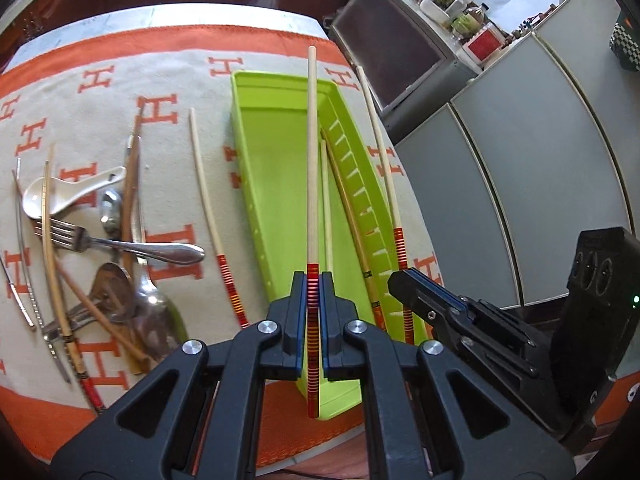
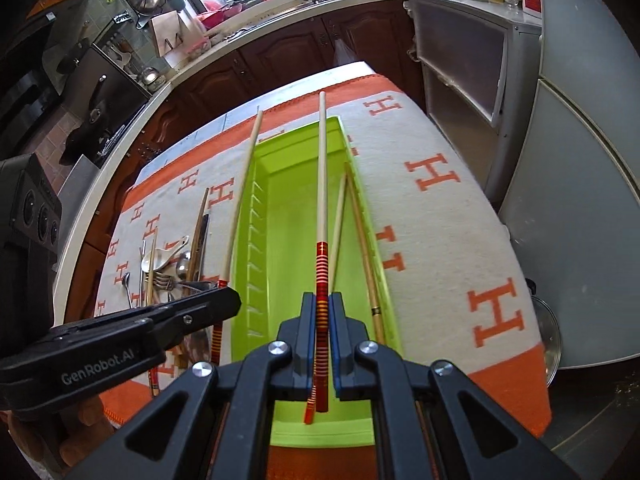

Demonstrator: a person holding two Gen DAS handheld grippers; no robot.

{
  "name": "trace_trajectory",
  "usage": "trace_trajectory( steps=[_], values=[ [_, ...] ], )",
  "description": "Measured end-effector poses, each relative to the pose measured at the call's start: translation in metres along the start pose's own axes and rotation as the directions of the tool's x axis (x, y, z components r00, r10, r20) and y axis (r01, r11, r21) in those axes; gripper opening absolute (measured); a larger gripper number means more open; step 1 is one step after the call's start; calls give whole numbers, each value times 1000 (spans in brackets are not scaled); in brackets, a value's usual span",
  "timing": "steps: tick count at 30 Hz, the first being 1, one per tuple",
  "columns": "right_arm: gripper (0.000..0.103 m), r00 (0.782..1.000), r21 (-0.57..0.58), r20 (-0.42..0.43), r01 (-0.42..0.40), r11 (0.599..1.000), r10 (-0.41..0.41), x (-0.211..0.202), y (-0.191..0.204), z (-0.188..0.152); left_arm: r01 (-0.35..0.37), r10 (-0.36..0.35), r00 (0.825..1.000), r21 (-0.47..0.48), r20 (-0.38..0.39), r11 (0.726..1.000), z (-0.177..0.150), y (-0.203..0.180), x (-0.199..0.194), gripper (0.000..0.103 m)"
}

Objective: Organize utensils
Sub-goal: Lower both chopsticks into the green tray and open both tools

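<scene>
My left gripper (image 1: 313, 280) is shut on the red-striped end of a pale chopstick (image 1: 312, 160), which points away over the lime-green tray (image 1: 276, 184). My right gripper (image 2: 322, 300) is shut on a matching red-striped chopstick (image 2: 322, 180), also held lengthwise above the tray (image 2: 288, 220). Each gripper shows in the other's view: the right one (image 1: 396, 280) at the tray's right side, the left one (image 2: 234, 300) at its left side. Two chopsticks (image 2: 362, 248) lie inside the tray along its right wall.
A pile of utensils lies on the orange-and-beige H-pattern cloth (image 1: 100, 120) left of the tray: a white ceramic spoon (image 1: 60, 196), a fork (image 1: 120, 244), metal spoons and several chopsticks. One loose chopstick (image 1: 206, 200) lies beside the tray. Grey cabinets (image 1: 520, 160) stand beyond the table's right edge.
</scene>
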State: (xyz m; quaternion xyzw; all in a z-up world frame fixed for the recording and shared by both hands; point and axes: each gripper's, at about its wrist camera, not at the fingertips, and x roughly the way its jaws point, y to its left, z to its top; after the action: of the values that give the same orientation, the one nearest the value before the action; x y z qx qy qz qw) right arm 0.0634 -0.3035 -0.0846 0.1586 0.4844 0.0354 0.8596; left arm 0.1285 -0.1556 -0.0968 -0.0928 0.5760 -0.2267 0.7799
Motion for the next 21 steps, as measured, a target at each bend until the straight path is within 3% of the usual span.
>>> trace_trajectory(
  steps=[9, 19, 21],
  values=[
    [6, 1000, 22, -22, 14, 1000, -14, 6, -8, 1, -35, 35, 999, 16, -20, 999, 5, -10, 29, 3],
    [7, 999, 60, -41, -7, 998, 10, 10, -13, 1, -81, 82, 997, 42, -16, 996, 3, -9, 30, 4],
    [7, 999, 71, -42, -10, 997, 13, 11, -15, 1, -80, 81, 996, 47, -24, 996, 1, -9, 29, 8]
  ],
)
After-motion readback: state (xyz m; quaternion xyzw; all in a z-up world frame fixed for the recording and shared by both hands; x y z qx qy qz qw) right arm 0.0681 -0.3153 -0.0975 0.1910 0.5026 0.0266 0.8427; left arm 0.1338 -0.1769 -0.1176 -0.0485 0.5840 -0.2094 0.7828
